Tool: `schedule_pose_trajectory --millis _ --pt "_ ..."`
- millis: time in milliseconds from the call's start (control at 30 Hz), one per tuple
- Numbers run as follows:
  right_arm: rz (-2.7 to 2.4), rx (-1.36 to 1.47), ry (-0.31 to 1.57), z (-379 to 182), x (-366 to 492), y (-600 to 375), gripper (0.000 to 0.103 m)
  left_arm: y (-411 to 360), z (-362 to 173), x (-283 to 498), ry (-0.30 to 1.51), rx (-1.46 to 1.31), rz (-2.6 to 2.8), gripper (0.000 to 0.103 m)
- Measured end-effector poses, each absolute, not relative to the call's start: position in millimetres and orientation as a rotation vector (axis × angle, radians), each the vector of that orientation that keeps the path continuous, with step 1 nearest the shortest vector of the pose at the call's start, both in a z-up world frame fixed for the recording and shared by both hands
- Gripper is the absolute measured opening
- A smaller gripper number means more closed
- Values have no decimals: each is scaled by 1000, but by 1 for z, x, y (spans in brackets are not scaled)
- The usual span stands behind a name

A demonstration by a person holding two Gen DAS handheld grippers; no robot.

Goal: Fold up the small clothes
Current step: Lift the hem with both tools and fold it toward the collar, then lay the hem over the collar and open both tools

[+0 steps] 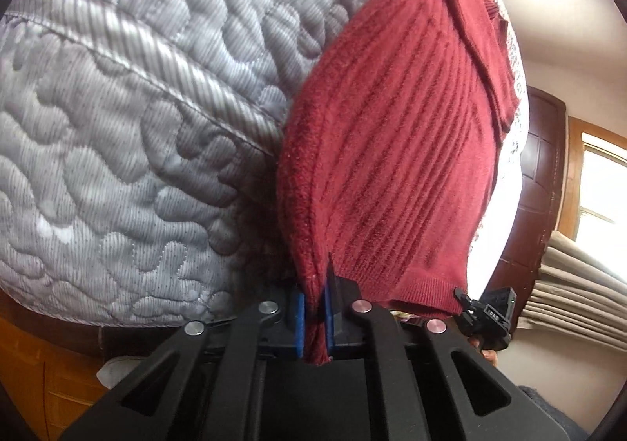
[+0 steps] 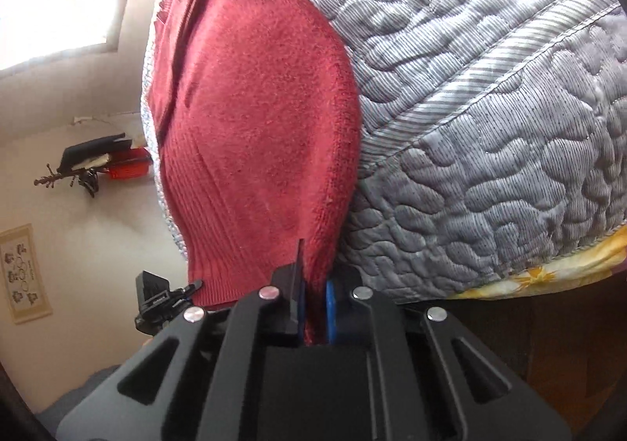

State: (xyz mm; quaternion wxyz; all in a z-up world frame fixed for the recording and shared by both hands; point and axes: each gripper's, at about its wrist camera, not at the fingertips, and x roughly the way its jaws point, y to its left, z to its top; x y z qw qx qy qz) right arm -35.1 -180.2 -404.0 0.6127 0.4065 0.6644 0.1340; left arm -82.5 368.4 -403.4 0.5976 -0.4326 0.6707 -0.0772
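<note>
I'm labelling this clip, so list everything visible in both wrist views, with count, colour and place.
knitted garment: one, dark red, ribbed, lying on the mattress, near edge hanging toward the grippers
quilted mattress: one, grey, under the garment
sheet: one, yellow patterned, below the mattress edge
wall picture: one, pale framed, on the wall
door: one, dark brown, behind the bed
left gripper: black with blue pads, clamping the garment's edge
right gripper: black with blue pads, clamping the edge too
</note>
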Motion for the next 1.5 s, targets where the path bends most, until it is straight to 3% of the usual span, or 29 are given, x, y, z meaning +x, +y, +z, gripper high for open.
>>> schedule_pose_trajectory --millis 333,700,1000,1500 --pt "395 1098 1362 -340 -21 -204 6 400 -328 -79 1321 -1154 -262 7" --pt "524 1227 1210 -276 66 -196 6 397 -261 6 1140 -1206 -342 7" --pt "468 1252 1225 -289 158 -189 6 406 -276 108 1113 -1277 -273 7" --pt "329 1249 1373 -374 269 -185 6 415 -371 216 1244 -1298 -135 7"
